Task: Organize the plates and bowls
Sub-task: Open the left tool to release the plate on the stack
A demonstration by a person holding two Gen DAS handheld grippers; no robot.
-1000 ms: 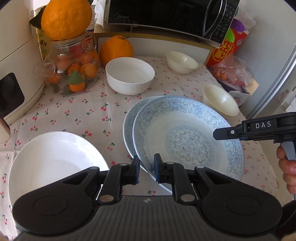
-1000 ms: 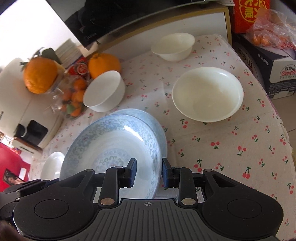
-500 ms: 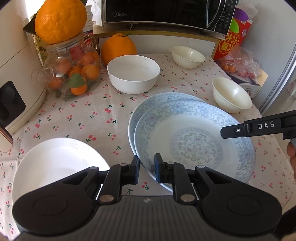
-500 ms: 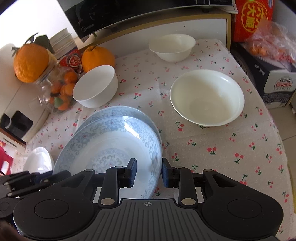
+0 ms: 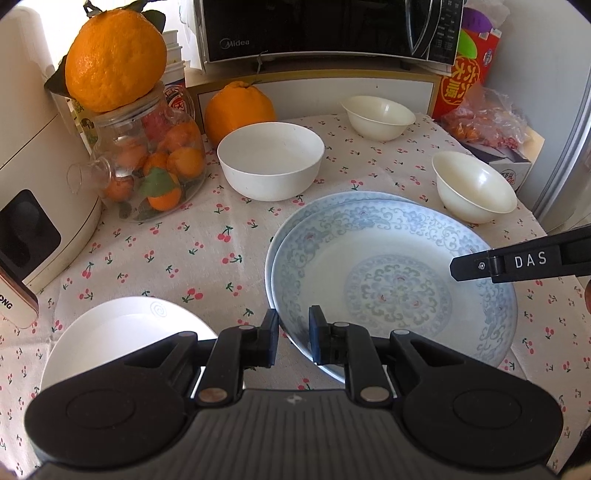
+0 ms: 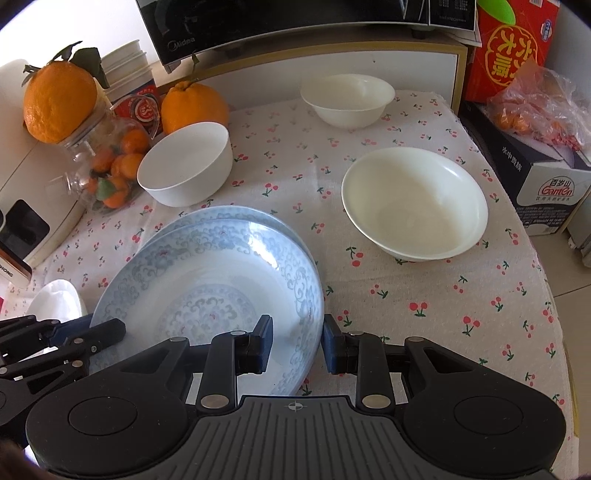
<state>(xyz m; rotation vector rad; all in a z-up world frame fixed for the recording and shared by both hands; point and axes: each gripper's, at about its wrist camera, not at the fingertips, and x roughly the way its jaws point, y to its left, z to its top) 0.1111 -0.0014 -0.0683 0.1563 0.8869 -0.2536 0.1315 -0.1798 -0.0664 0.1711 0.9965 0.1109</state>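
Note:
A blue patterned plate [image 5: 399,295] [image 6: 207,295] lies over a second matching plate [image 5: 332,201] [image 6: 258,216], offset toward me. My left gripper [image 5: 293,334] is shut on its near-left rim. My right gripper [image 6: 297,339] is shut on its right rim, and one of its fingers [image 5: 480,264] reaches in over the plate. A white plate [image 5: 122,332] sits at the front left. A white bowl [image 5: 269,158] and two cream bowls [image 5: 472,184] [image 5: 376,114] stand behind, on the cherry-print cloth.
A glass jar of oranges [image 5: 147,166] with a big orange on top stands at the back left, beside a white appliance [image 5: 29,166]. A microwave [image 5: 314,29] sits behind. Boxes and a fruit bag [image 5: 487,122] line the right edge.
Both wrist views have rolled toward level and now look a little further up the table. The blue plate stays gripped at both rims.

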